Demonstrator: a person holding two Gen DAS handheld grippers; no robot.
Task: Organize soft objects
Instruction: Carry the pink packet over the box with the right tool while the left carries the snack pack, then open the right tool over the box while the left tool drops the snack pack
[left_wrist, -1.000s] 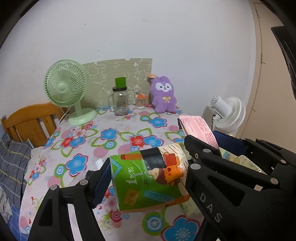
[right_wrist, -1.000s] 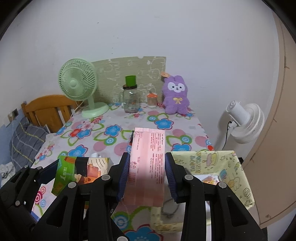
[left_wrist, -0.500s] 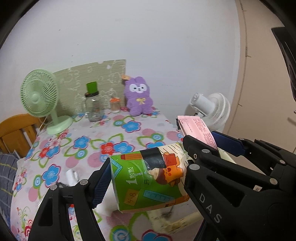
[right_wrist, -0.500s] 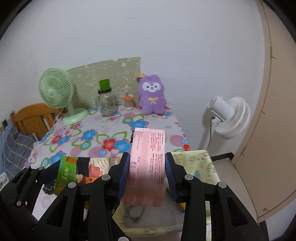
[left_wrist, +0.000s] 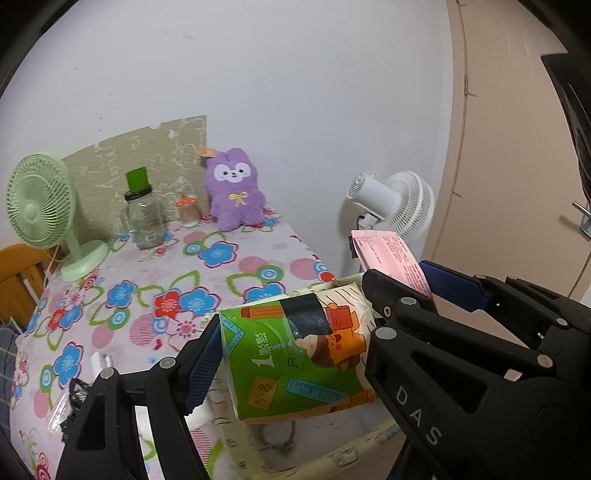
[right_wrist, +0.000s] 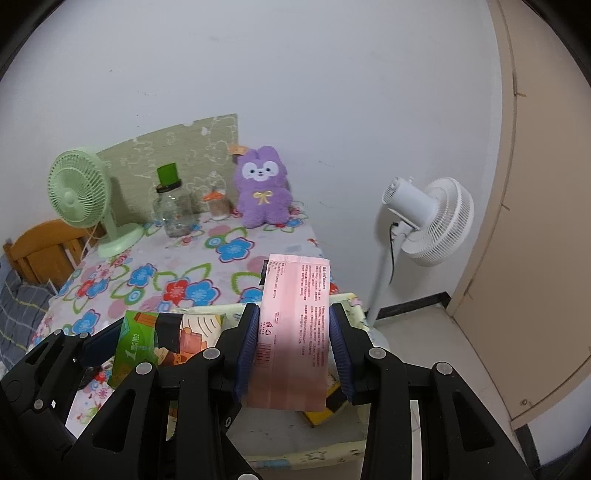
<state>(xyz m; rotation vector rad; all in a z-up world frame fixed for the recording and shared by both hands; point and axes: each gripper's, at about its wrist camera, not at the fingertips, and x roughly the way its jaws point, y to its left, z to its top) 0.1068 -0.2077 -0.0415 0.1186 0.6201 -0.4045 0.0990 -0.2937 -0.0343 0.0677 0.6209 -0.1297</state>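
Now, left hand-held gripper (left_wrist: 291, 354): your blue pads are clamped on both sides of the green tissue pack (left_wrist: 295, 354), which hangs above the yellow fabric bin (left_wrist: 354, 450).
Right hand-held gripper (right_wrist: 293, 347): you are gripping the pink packet (right_wrist: 295, 332) upright between the pads, its top end sticking out past the fingertips, also above the bin.
Packs relative to each other: the green tissue pack sits just to the left of the pink packet; whether they touch cannot be told.
Bin: it stands at the near right edge of the desk (left_wrist: 155, 291) with the flowered cloth; a yellow and dark item lies inside, under the pink packet, too hidden to name.
Beyond the bin, at the wall: one purple plush toy (left_wrist: 236, 190), one glass jar (left_wrist: 144, 218) with a green lid, one small bottle (left_wrist: 186, 210), one green desk fan (left_wrist: 44, 218).
Right of the bin: one white standing fan (right_wrist: 428, 221) on the floor.
Count held: two soft packs, one per gripper.
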